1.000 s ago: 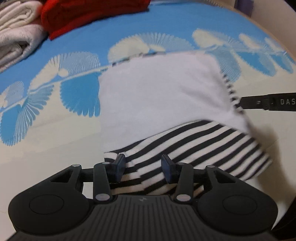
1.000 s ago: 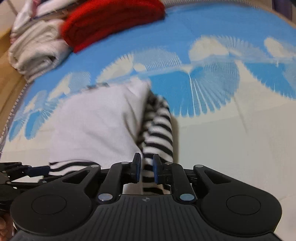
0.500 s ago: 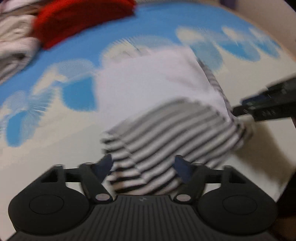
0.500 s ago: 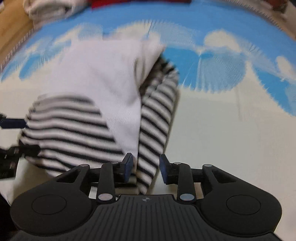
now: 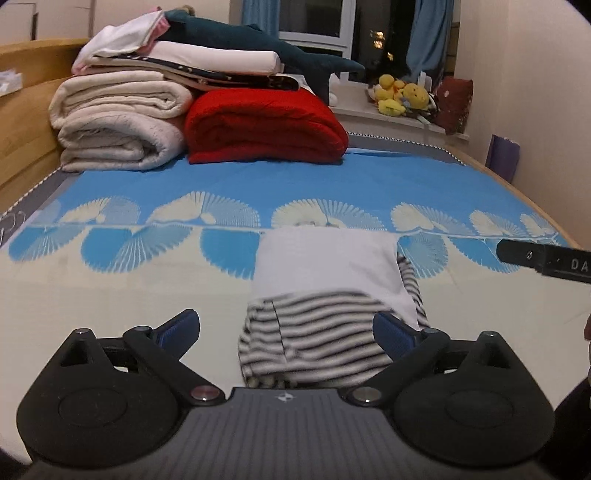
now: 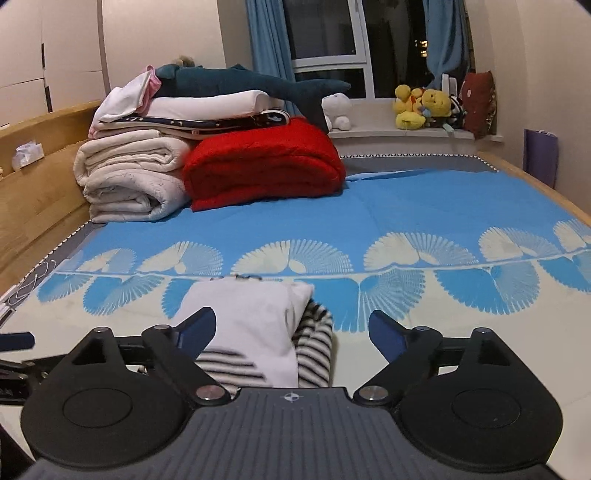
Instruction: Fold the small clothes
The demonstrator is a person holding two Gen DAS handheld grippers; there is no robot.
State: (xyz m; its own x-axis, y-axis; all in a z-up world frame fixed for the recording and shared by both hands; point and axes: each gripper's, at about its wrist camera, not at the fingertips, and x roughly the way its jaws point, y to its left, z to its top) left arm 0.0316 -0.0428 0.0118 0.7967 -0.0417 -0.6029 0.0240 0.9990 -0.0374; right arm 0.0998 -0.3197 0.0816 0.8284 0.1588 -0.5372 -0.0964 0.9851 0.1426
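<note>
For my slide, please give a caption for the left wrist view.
Left gripper opening above the part-folded striped garment on the blue-patterned bed sheet.

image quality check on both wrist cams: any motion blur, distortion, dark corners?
Left wrist view: the garment has smeared stripes at its near edge, background bedding sharp; the bed sheet bows from fisheye; black corners. Right wrist view: stripe smear on the near fold too, red blanket crisp; window dark outside, warm indoor light, no glare.

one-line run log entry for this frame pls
phase: release after fold | left gripper: opening, nothing gripped | right gripper: opening, nothing gripped | striped garment: folded, lying on bed sheet
</note>
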